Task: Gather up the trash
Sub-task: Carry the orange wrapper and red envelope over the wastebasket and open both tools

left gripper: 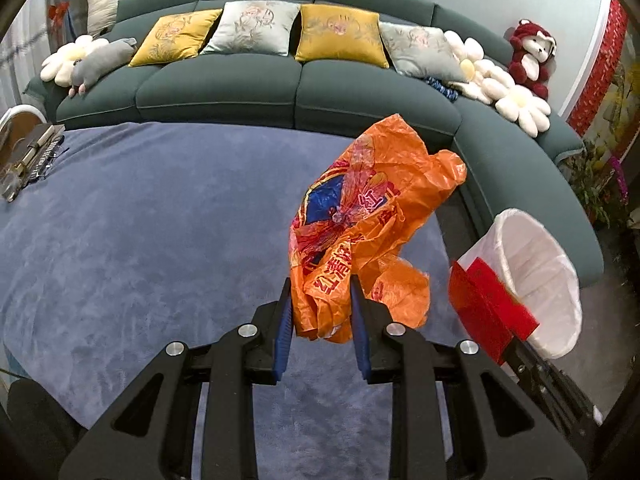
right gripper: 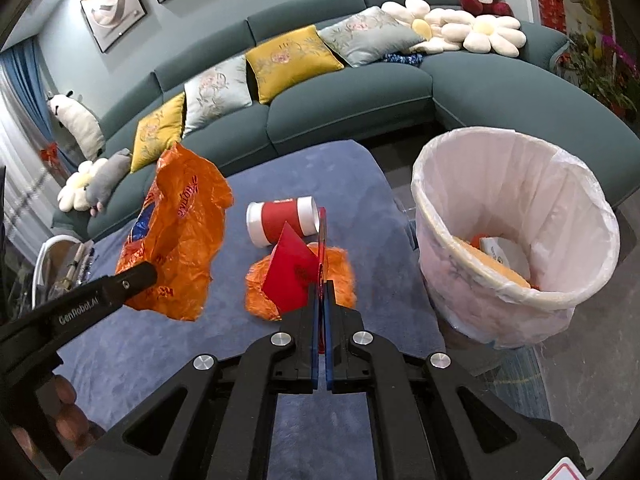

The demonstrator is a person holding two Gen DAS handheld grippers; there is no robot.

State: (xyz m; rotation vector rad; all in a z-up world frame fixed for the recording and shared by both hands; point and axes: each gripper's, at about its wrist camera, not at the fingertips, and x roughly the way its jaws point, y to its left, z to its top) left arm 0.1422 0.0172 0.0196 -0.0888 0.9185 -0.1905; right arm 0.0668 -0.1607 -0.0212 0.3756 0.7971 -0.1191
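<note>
My left gripper (left gripper: 320, 284) is shut on a crumpled orange plastic bag (left gripper: 368, 208) and holds it above the blue-covered table (left gripper: 140, 220); the bag also shows in the right wrist view (right gripper: 180, 232). My right gripper (right gripper: 320, 288) is shut on a red envelope (right gripper: 290, 276), also seen in the left wrist view (left gripper: 492, 304). The white-lined trash bin (right gripper: 516, 232) stands to the right off the table edge, with some trash inside. A red paper cup (right gripper: 280, 222) lies on its side on the table. An orange crumpled wrapper (right gripper: 340, 276) lies behind the envelope.
A curved dark green sofa (left gripper: 248, 88) with yellow and grey cushions runs behind the table. Pens and small items lie at the table's far left (left gripper: 28, 156). Plants (left gripper: 600, 184) stand at the right. The bin also shows in the left wrist view (left gripper: 536, 280).
</note>
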